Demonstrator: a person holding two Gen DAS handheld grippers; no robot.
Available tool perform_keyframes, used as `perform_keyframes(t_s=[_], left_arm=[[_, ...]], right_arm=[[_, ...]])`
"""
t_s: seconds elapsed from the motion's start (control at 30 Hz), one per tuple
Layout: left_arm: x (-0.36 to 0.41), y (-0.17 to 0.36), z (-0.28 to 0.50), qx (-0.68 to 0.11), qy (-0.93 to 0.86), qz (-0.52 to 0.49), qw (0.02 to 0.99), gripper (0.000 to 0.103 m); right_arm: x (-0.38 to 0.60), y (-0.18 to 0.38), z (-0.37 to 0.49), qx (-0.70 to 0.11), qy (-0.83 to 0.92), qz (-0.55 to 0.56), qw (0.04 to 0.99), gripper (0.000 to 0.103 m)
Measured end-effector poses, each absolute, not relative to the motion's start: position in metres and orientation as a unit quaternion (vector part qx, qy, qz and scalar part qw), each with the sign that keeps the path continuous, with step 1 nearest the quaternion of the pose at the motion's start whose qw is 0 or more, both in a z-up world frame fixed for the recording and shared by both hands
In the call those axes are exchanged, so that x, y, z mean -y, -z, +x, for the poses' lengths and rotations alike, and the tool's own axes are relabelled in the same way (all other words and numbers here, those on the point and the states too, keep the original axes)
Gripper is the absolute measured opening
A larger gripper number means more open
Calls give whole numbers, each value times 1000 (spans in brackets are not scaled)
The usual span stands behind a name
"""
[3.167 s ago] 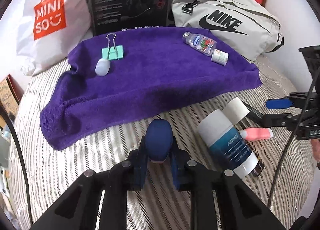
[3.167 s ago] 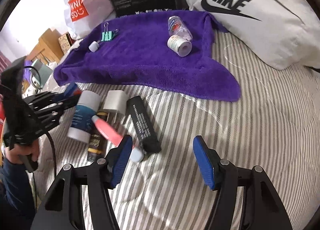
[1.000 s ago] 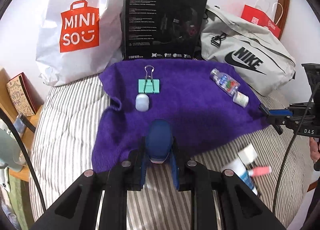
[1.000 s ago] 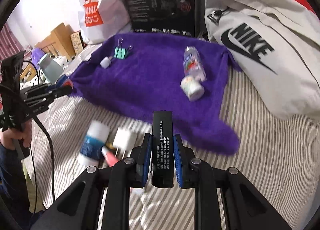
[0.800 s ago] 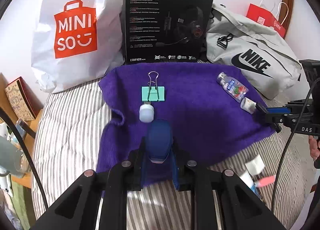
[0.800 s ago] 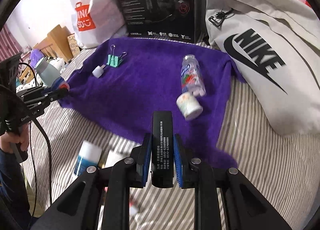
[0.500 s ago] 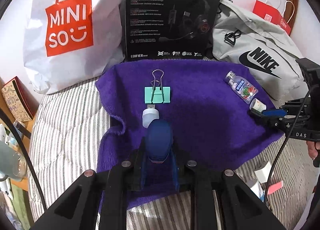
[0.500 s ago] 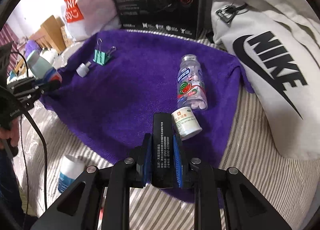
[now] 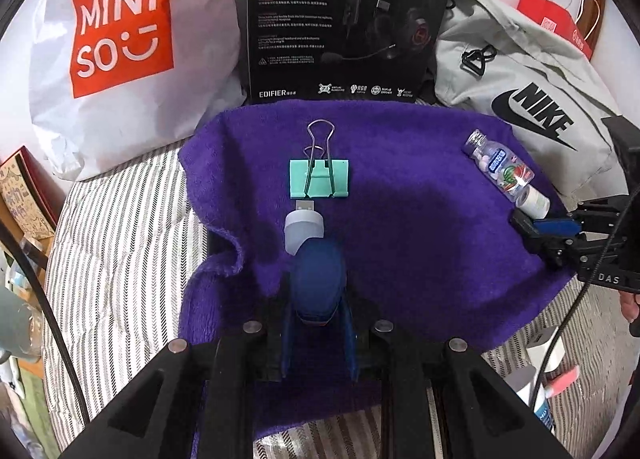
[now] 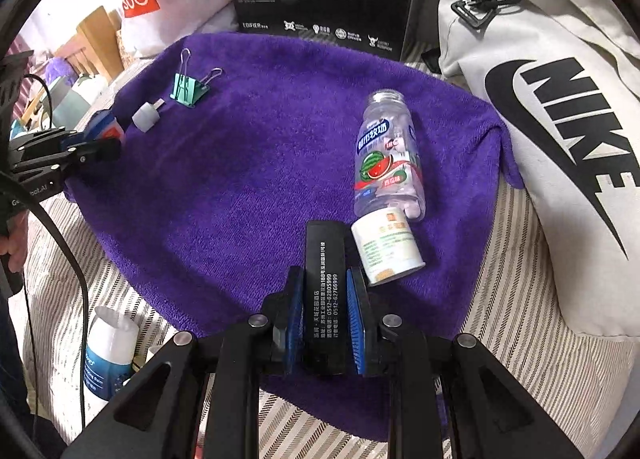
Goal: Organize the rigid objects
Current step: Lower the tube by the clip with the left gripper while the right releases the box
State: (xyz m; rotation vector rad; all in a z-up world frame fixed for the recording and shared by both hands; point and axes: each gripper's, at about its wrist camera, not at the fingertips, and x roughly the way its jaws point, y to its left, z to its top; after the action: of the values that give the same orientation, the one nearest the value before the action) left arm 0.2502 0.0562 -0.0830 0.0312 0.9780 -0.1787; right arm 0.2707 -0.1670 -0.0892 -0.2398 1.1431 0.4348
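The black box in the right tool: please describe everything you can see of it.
The black box is a slim, matte, rectangular bar with small white printed text and phone numbers along its top face. The right tool clamps it between blue pads, its long axis pointing forward. Its far end is over the purple towel, next to a small white jar; contact is unclear.

1. Left gripper (image 9: pixel 318 299) has its blue fingers (image 9: pixel 289 333) clamped tight on a rounded blue thing, pointing forward and angled down a bit.
2. Right gripper (image 10: pixel 325 299) is squeezed shut too, with a flat black bar pinched between its blue pads (image 10: pixel 355 311) and sticking out past the tips.
3. Each gripper shows up at the edge of the other's camera, so they sit side by side, well apart.
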Motion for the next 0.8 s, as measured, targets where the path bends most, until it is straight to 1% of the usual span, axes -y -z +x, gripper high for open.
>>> perform_keyframes(t_s=[0.3,0.43,0.53,0.57,0.63,0.7,0.73,0.8], left_arm=[[-50,93,255,-474,81,34,876,20],[-46,94,252,-468,74,51,879,20],[-47,94,250,-466,73,41,881,20],[-48,94,250,-466,75,37,881,23],[-49,94,248,-467,79,31,880,28],[-47,94,247,-469,81,33,879,35],[-45,94,246,-470,80,34,878,37],[-44,94,245,-472,80,35,877,45]], right_arm=[[173,88,269,-529,-212,-97,816,22],[177,88,268,-531,-220,-83,814,28],[180,87,265,-536,-217,-84,811,29],[181,87,264,-538,-215,-85,811,30],[183,85,262,-538,-204,-94,813,37],[187,82,259,-536,-200,-96,815,37],[189,80,258,-536,-199,-94,815,37],[193,75,255,-534,-195,-88,818,37]])
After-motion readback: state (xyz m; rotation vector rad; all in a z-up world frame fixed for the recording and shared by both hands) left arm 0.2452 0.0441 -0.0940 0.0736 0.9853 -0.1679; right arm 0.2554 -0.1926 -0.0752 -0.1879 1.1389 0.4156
